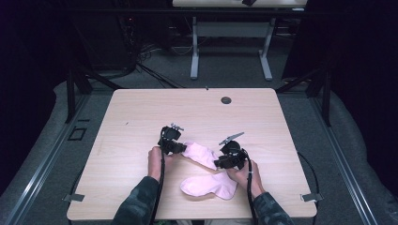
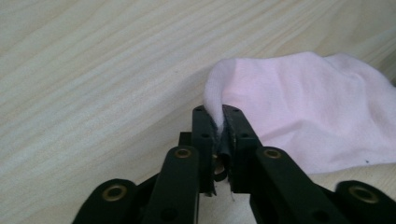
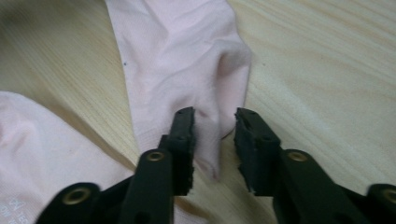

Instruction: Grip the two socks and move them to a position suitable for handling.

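One pale wooden counter carries two pink socks and two claws, each held in a person's hand. The upper sock lies slanted between the claws near the middle of the front half; the lower sock lies just in front of it, toward the person. The left claw is clamped on the upper sock's left end, and the left gripper view shows a fold of pink cloth pinched between the jaws. The right claw stands with jaws parted astride the sock's other end, cloth between them, a detail the high view is too small to tell.
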